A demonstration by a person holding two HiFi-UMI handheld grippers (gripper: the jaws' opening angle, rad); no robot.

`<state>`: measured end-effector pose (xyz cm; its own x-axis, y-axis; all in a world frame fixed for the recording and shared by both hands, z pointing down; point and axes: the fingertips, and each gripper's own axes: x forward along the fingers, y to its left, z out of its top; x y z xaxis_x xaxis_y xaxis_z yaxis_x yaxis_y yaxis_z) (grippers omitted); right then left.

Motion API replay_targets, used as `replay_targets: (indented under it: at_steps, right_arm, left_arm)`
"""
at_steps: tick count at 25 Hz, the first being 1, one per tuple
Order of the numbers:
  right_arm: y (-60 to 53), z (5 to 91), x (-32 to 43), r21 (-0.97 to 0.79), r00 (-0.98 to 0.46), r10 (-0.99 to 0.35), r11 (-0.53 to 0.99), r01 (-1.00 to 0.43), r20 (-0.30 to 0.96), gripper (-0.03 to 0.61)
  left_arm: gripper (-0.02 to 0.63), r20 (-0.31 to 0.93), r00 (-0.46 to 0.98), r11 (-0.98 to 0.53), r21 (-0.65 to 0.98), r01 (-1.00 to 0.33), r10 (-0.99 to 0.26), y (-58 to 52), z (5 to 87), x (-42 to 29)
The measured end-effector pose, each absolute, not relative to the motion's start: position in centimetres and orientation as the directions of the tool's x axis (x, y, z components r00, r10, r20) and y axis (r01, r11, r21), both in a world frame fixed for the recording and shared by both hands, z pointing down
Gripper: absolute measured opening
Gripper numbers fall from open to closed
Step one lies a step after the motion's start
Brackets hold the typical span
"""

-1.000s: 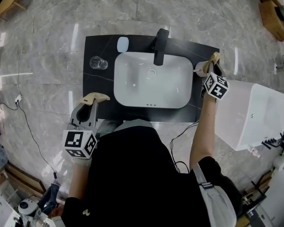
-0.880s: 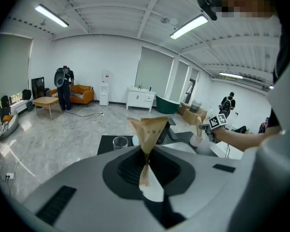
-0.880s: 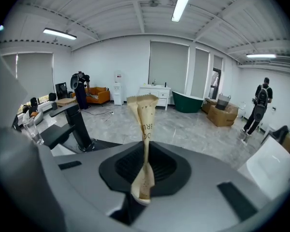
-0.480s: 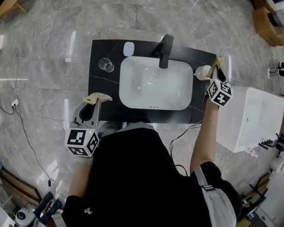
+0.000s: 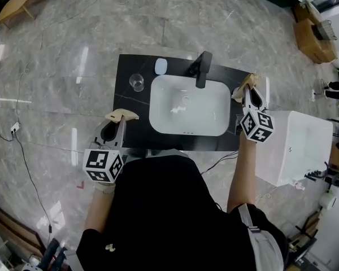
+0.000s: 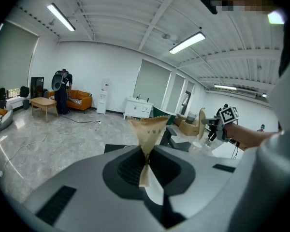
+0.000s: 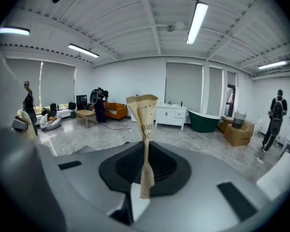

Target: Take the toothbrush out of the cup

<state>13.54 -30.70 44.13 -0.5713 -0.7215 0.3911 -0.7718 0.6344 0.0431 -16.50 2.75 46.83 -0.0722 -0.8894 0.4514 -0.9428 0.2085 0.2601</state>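
Note:
A white cup (image 5: 237,95) stands at the right end of the black counter (image 5: 130,72), mostly covered by my right gripper (image 5: 250,81). That gripper hangs above the cup with its tan-taped jaws pressed shut, and nothing shows between them. I see no toothbrush in any view. My left gripper (image 5: 122,116) is shut and empty at the counter's front left corner. The left gripper view shows the right gripper (image 6: 203,122) raised over the white cup (image 6: 196,144).
A white sink (image 5: 190,106) with a black faucet (image 5: 202,69) fills the counter's middle. A clear glass (image 5: 137,82) and a small white object (image 5: 161,66) stand at the back left. A white box-like unit (image 5: 294,145) stands right of the counter. People stand far off across the room.
My right gripper has risen from beside the cup and now covers most of it. The left gripper edged forward a little. The head view has shifted.

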Motion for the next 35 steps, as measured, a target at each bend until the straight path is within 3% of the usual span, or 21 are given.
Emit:
replay_targets:
  at_steps: [22, 35]
  right_arm:
    - [-9.2, 46.5, -1.4, -0.164, -0.856, -0.327, 0.893, -0.419, 0.400, 0.044]
    - [-5.0, 46.8, -3.5, -0.188, -0.892, -0.258, 0.920, -0.344, 0.372, 0.044]
  left_arm:
    - [0.043, 0.419, -0.018, 0.138, 0.259, -0.956, -0.908, 3.6, 46.5, -16.7]
    - [0.043, 0.423, 0.018, 0.100, 0.257, -0.961, -0.906, 4.3, 47.0, -15.4]
